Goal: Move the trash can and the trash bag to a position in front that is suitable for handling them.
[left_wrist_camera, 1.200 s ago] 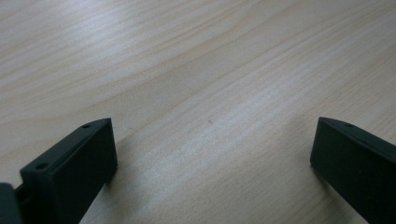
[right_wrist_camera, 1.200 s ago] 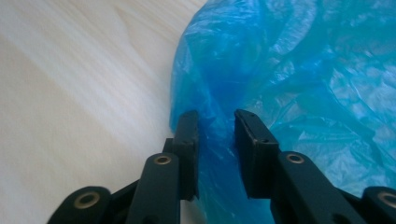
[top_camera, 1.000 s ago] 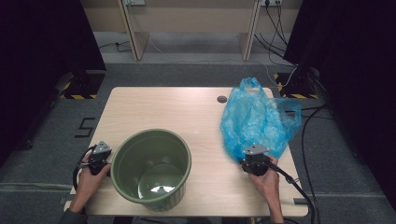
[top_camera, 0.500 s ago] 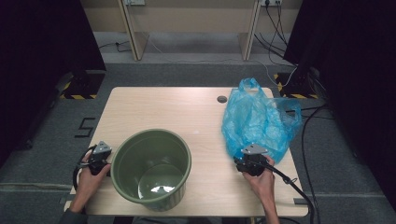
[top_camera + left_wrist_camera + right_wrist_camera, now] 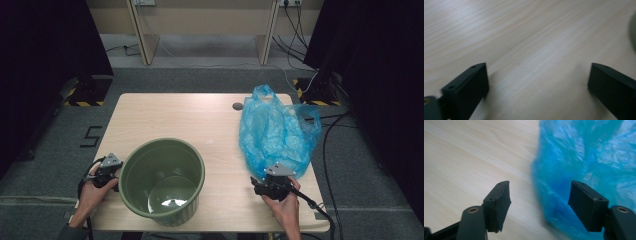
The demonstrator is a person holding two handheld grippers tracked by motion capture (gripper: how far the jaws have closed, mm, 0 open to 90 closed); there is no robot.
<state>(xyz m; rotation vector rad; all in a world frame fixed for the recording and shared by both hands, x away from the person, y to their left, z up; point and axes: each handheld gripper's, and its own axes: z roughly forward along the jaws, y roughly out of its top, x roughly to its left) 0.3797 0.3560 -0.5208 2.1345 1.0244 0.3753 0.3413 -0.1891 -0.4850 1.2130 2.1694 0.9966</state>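
A crumpled blue plastic bag (image 5: 276, 132) lies on the right side of the wooden table (image 5: 200, 120). A green plastic bucket (image 5: 162, 177) stands upright near the front edge, left of centre. My right gripper (image 5: 261, 184) is held at the bag's near edge, open; in the right gripper view the blue bag (image 5: 586, 165) lies ahead of and between its spread jaws, with nothing gripped. My left gripper (image 5: 111, 169) rests at the table's front left, beside the bucket's left wall, open over bare wood (image 5: 531, 50). The bucket's edge (image 5: 633, 30) shows at the right of the left gripper view.
A small dark round object (image 5: 237, 106) lies on the table behind the bag. Cables (image 5: 330, 135) trail off the table's right side. Table legs (image 5: 140, 35) and dark curtains stand beyond the far edge. Bare wood spans the far left of the table.
My right gripper has drawn back a little toward the front edge and to the left, away from the bag. The left gripper, bucket and bag stay put.
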